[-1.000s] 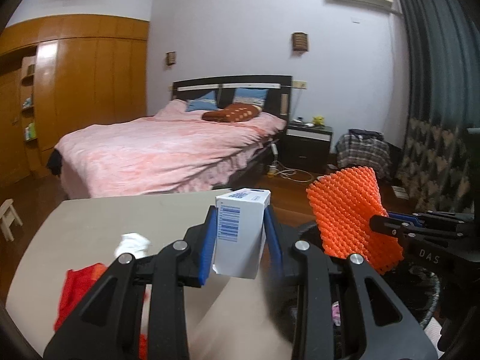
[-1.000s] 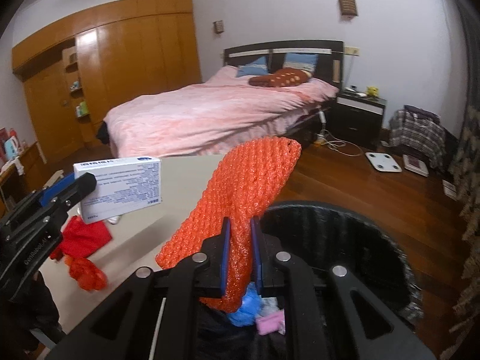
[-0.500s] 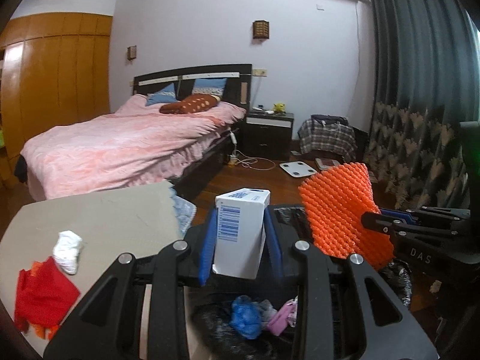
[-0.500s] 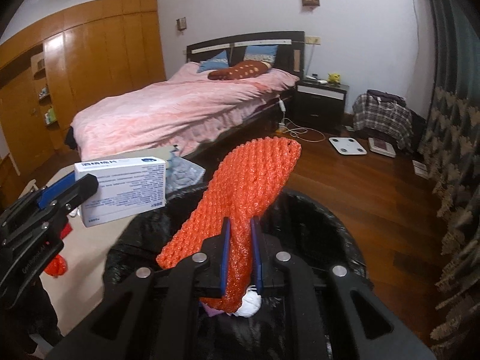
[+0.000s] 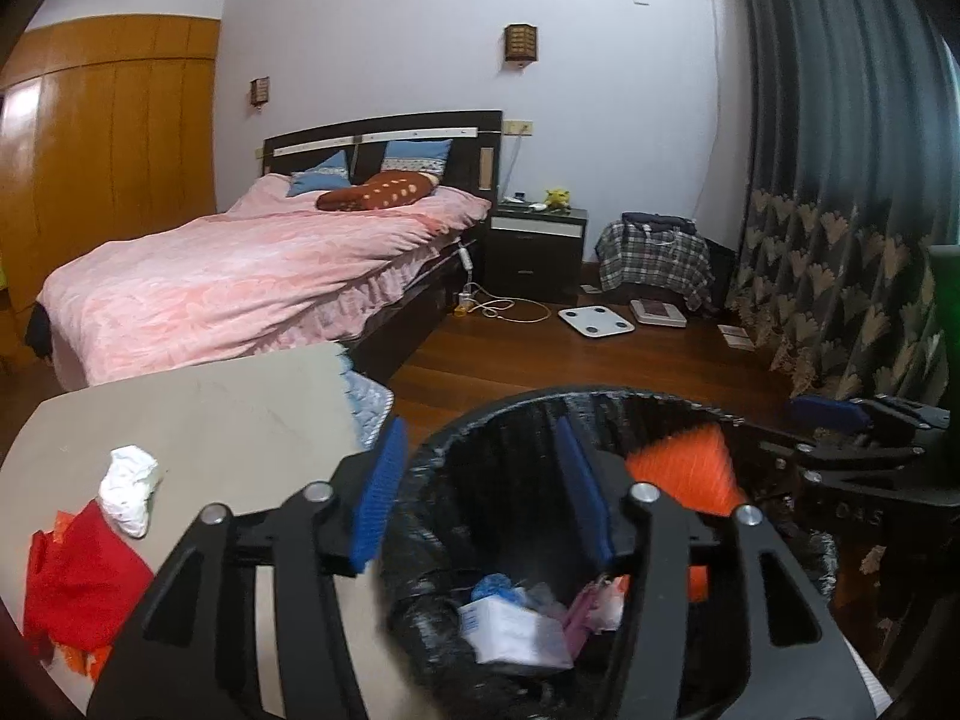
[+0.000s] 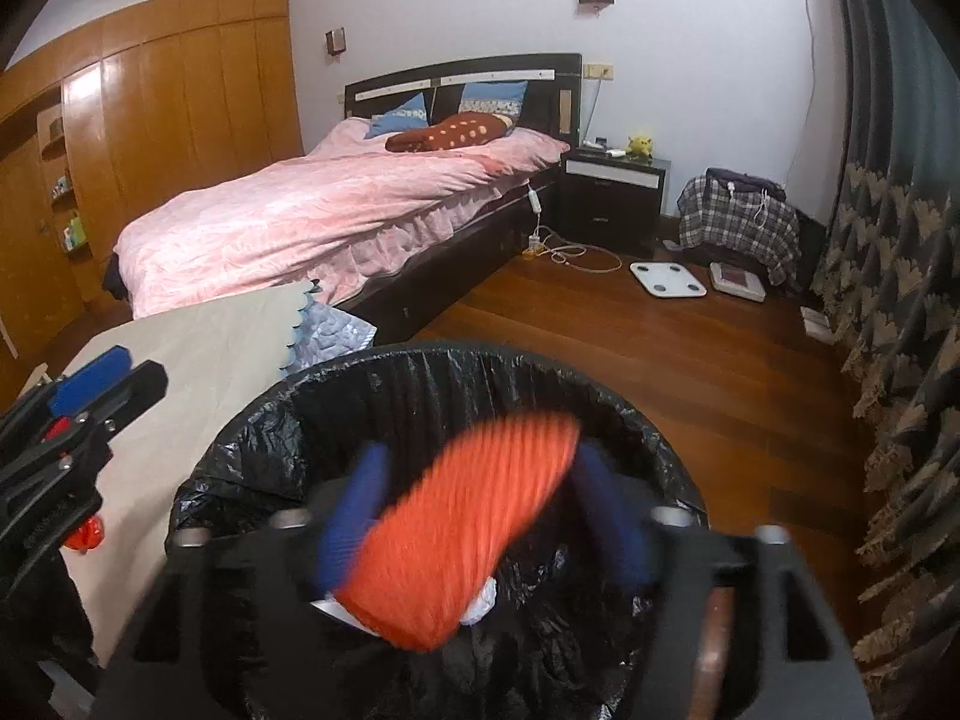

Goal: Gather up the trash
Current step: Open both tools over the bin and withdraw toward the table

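Observation:
A black-lined trash bin (image 5: 600, 402) (image 6: 420, 372) stands below both grippers. My left gripper (image 5: 480, 492) is open and empty over the bin; the white medicine box (image 5: 510, 630) lies inside it among other trash. My right gripper (image 6: 480, 516) is open, and the orange foam net (image 6: 456, 534) is falling, blurred, between its jaws into the bin; it also shows in the left wrist view (image 5: 684, 474). A crumpled white tissue (image 5: 129, 489) and red bag scraps (image 5: 84, 576) lie on the beige table (image 5: 210, 414).
A pink bed (image 5: 240, 282), a dark nightstand (image 5: 534, 246), a plaid bag (image 5: 654, 252) and a white scale (image 5: 594, 321) stand on the wood floor beyond. A dark curtain (image 5: 840, 180) hangs at the right. A blue cloth (image 6: 330, 333) drapes over the table's far edge.
My left gripper opened and dropped the white box into the bin. My right gripper opened and the orange net is falling. Both grippers tilted down toward the bin.

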A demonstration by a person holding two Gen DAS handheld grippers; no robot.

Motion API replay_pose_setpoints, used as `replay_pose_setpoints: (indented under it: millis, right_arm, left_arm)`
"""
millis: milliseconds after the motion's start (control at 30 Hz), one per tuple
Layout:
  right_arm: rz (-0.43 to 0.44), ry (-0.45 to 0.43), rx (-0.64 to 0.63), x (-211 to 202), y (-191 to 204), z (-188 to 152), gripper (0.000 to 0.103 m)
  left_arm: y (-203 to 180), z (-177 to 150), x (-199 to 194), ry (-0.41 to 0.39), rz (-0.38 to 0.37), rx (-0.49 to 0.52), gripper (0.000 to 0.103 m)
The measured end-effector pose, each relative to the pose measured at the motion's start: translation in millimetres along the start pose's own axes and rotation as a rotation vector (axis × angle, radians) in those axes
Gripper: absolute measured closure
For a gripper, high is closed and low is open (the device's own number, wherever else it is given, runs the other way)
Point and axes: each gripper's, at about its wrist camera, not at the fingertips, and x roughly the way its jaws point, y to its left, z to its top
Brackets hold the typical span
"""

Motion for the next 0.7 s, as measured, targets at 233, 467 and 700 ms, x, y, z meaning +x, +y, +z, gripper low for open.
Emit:
replay_pose_setpoints:
  millis: [233,467,700]
  right_arm:
    - [0.045,-0.034,-0.013,-1.3,25.6,6.7,0.006]
    - [0.13,-0.055,-0.051,1.9,72.3,16.7,0.006]
    - [0.231,-0.074,-0.103,10.5,132.4,23.5,0.006]
  left_arm:
    - [29.6,-0.4,-16.8,-0.022,0.085,-0.007,0.026]
    - [78.3,-3.9,-43.0,-0.037,0.2,-0.046,0.019]
    - [124.8,-10.8,-64.9,-0.026,0.306,-0.072,0.018]
